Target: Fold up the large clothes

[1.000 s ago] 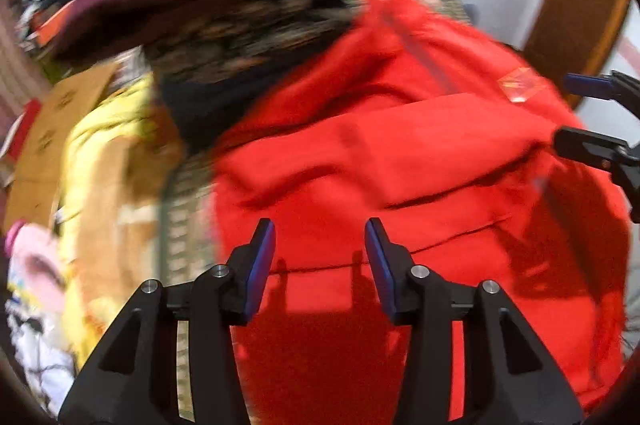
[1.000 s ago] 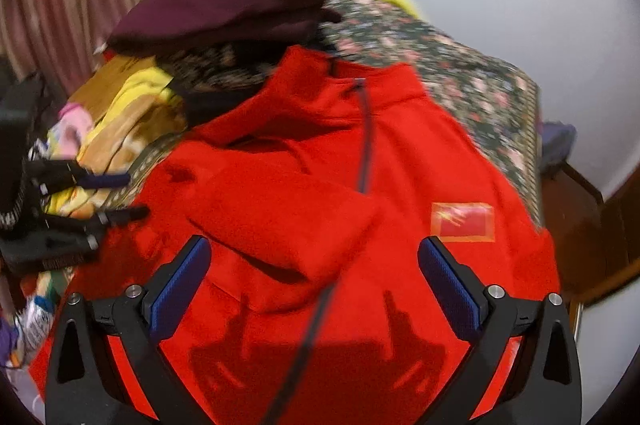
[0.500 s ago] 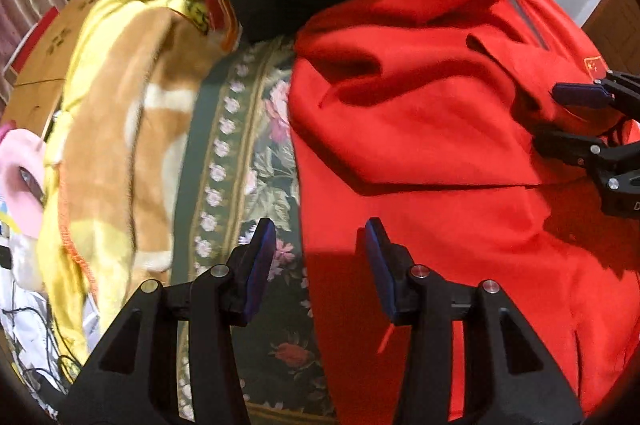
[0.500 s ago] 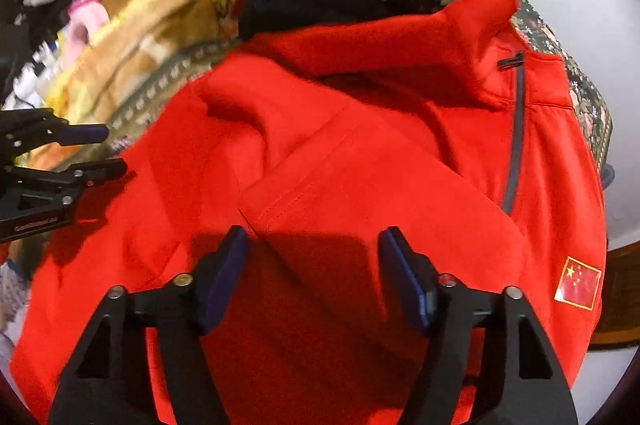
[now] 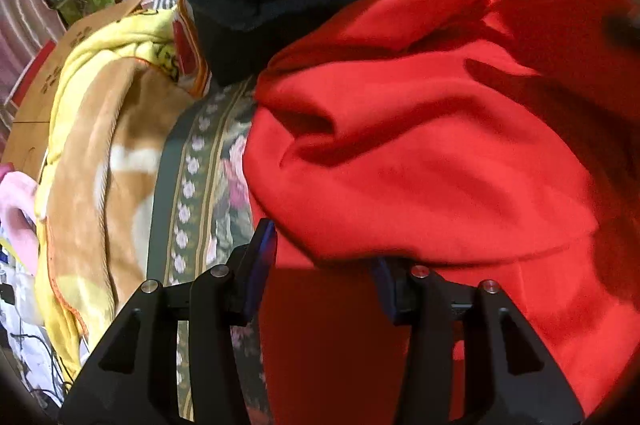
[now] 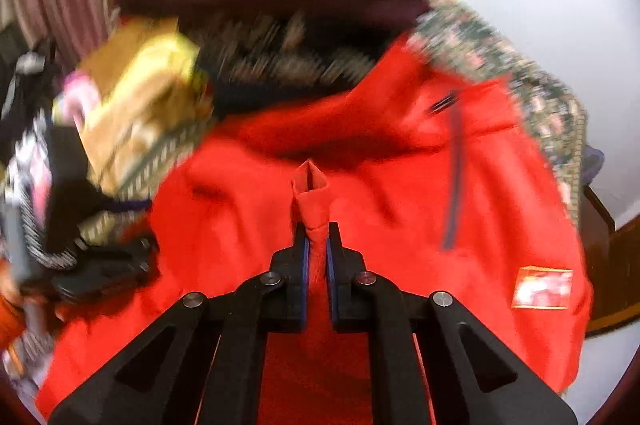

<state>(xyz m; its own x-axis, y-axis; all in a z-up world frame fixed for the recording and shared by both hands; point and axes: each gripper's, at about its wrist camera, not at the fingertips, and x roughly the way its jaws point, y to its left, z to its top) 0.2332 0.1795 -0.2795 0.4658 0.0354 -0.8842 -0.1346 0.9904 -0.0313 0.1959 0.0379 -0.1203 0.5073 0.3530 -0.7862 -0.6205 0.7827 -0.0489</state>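
Two tongs work one red jacket (image 5: pixel 420 153) spread on the floral bed cover (image 5: pixel 208 185): at its left edge the left tongs (image 5: pixel 320 265) stand half spread, a fold lying between them unpinched, while the right tongs (image 6: pixel 316 249), just closed, pinch a bunched strip mid-garment. Next, the left likely needs to close before both lift the fold across.
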